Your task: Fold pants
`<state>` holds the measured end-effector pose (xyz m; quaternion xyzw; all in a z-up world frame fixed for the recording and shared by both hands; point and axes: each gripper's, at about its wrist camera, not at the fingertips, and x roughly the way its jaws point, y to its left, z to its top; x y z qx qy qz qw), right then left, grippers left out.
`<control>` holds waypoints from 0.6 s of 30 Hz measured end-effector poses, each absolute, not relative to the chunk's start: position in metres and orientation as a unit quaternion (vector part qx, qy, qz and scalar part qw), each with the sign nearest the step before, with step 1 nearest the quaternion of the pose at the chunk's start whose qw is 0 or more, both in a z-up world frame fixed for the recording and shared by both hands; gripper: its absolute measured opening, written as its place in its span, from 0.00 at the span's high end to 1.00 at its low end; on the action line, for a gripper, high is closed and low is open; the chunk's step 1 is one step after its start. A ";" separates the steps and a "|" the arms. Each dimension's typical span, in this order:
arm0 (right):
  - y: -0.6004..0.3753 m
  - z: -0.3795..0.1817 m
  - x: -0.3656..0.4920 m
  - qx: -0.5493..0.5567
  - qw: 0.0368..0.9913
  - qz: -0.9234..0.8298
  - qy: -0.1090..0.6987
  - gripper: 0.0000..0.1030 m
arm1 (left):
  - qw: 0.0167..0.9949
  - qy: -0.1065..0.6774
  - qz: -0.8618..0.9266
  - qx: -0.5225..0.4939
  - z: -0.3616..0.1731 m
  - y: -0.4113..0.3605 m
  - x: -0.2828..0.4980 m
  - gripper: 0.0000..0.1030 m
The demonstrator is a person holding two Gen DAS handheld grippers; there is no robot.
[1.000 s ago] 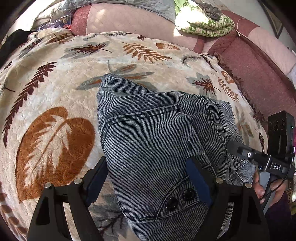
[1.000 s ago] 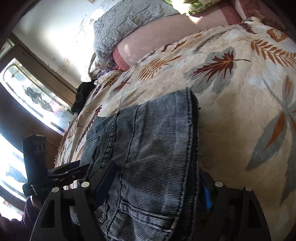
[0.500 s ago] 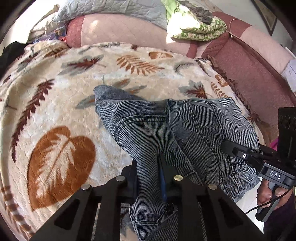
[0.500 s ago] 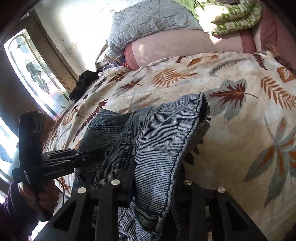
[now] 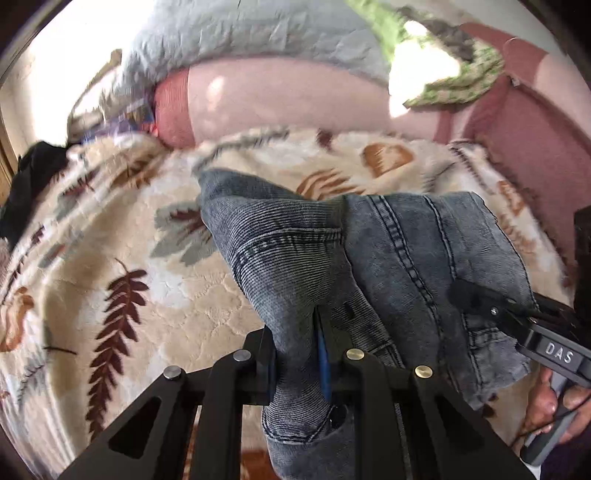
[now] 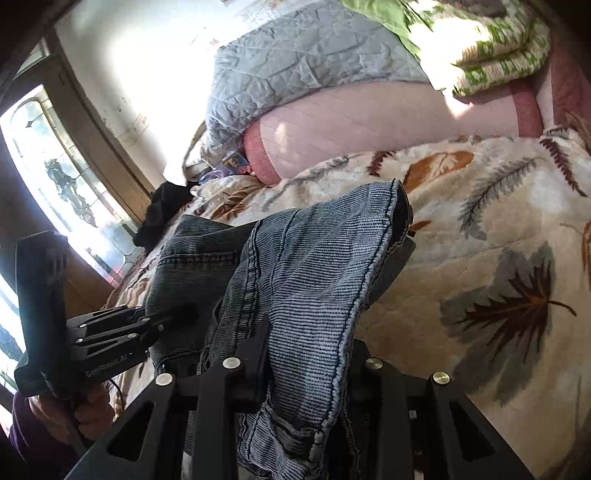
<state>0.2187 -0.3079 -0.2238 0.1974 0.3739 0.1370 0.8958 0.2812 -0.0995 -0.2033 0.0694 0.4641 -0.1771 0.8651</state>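
Grey-blue denim pants (image 5: 388, 258) hang bunched above a leaf-print blanket (image 5: 129, 258). My left gripper (image 5: 299, 354) is shut on a fold of the pants near the waistband. My right gripper (image 6: 306, 354) is shut on another edge of the pants (image 6: 314, 266), which drape over its fingers. The right gripper also shows at the right of the left wrist view (image 5: 480, 299), and the left gripper at the left of the right wrist view (image 6: 173, 314). Both hold the pants lifted off the blanket (image 6: 498, 258).
A pink bolster (image 5: 277, 99), a grey quilt (image 5: 258, 33) and a green patterned blanket (image 5: 454, 70) lie at the head of the bed. A dark garment (image 5: 33, 184) lies at the left edge. A window (image 6: 55, 177) is on the left.
Both grippers went from open around the pants to shut on them. They have lifted the pants up off the blanket, and the views have tilted up toward the head of the bed.
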 end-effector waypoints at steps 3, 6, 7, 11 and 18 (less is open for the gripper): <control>-0.309 -0.263 0.246 0.195 0.883 0.084 0.420 0.50 | 0.851 0.503 -0.128 0.074 -0.247 -0.097 0.303 0.57; -0.308 -0.277 0.244 0.193 0.886 0.070 0.416 0.39 | 0.868 0.481 -0.095 0.080 -0.244 -0.095 0.294 0.39; -0.307 -0.274 0.241 0.185 0.887 0.063 0.418 0.36 | 0.868 0.482 -0.086 0.086 -0.240 -0.093 0.289 0.33; -0.308 -0.244 0.215 0.161 0.897 0.039 0.411 0.27 | 0.873 0.478 -0.064 0.076 -0.210 -0.076 0.258 0.33; -0.291 -0.157 0.115 0.108 0.938 0.027 0.328 0.27 | 0.924 0.375 -0.022 0.073 -0.124 -0.052 0.151 0.21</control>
